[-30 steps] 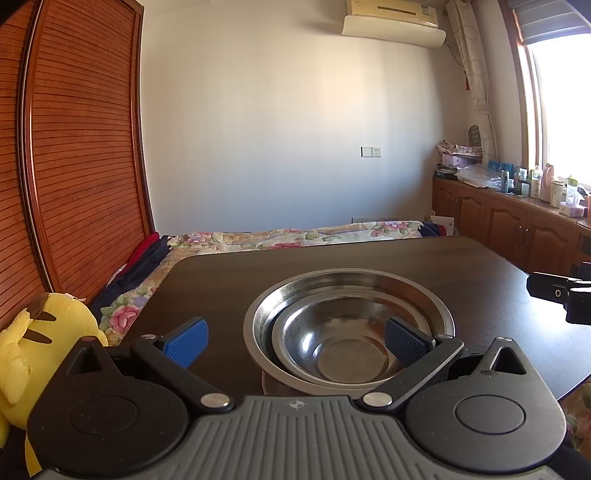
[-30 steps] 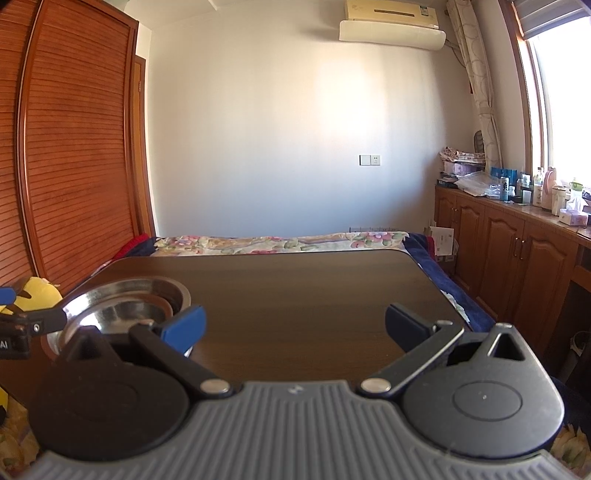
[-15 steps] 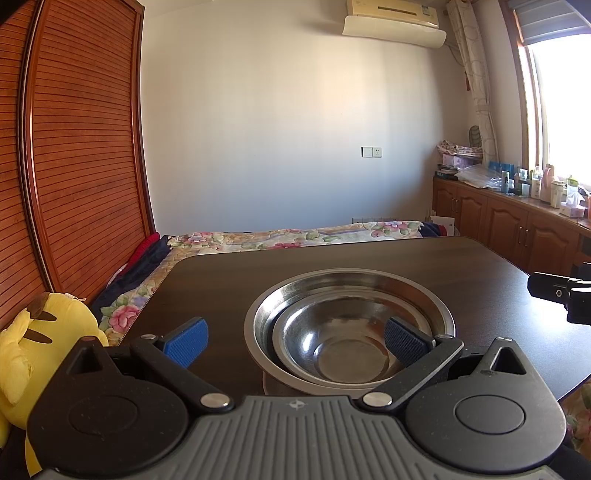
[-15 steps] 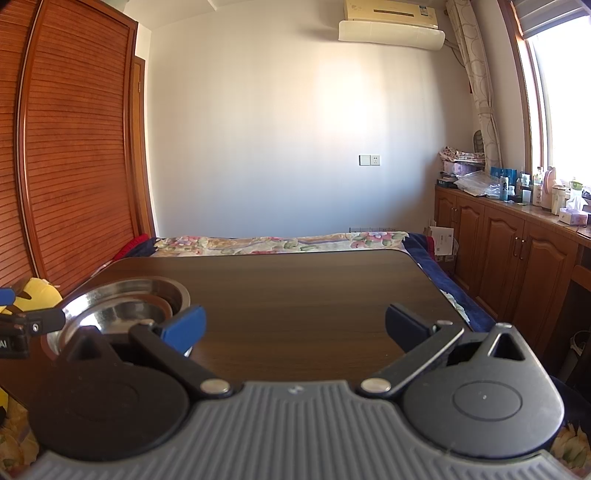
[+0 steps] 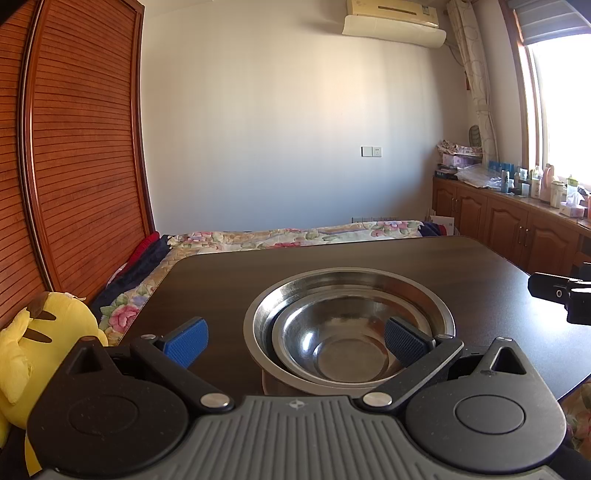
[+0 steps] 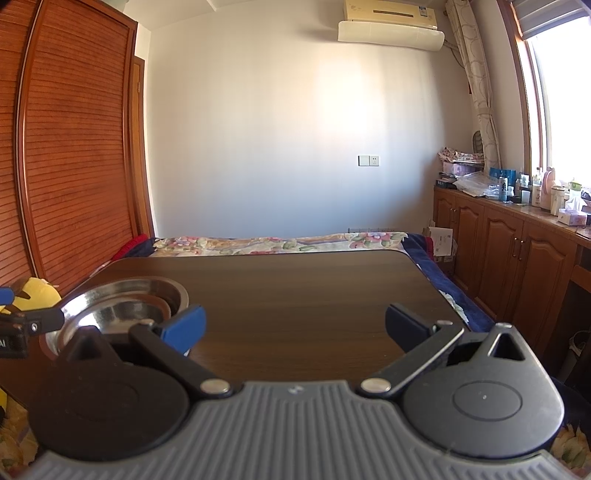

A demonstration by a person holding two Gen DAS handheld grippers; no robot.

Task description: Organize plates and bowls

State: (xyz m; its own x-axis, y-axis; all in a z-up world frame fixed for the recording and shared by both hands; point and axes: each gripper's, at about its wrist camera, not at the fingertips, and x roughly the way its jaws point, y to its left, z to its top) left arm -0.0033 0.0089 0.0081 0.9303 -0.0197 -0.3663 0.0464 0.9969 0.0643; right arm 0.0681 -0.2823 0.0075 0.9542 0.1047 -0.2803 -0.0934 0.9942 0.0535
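1. Plainly, two stainless steel bowls sat nested on the dark wooden counter (image 5: 369,258): the smaller steel bowl (image 5: 343,343) lay inside the larger steel bowl (image 5: 406,291), low and centre in the left wrist view.
2. The left tongs (image 5: 295,341) stood wide apart, holding nothing; the left blue pad (image 5: 186,341) hung over bare counter at lower left, and the right blue pad (image 5: 404,341) appeared in front of the smaller bowl's right side. Whether that pad touched the bowl could not be told.
3. At the right edge of that view, a black part of the right tongs (image 5: 561,297) showed over the counter, well apart from the bowls.
4. In the right wrist view, the right tongs (image 6: 293,325) were likewise spread wide and empty over bare counter (image 6: 295,295) at lower centre.
5. The nested bowls appeared at the lower left of that view, the larger bowl's rim (image 6: 122,291) partly hidden behind the left blue pad (image 6: 184,326).
6. A yellow plush toy (image 5: 33,343) sat off the counter at lower left, beside a slatted wooden wardrobe door (image 5: 85,166).
7. A floral bedspread (image 5: 295,234) lay beyond the counter's far edge, and an air conditioner (image 5: 393,18) hung at upper right.
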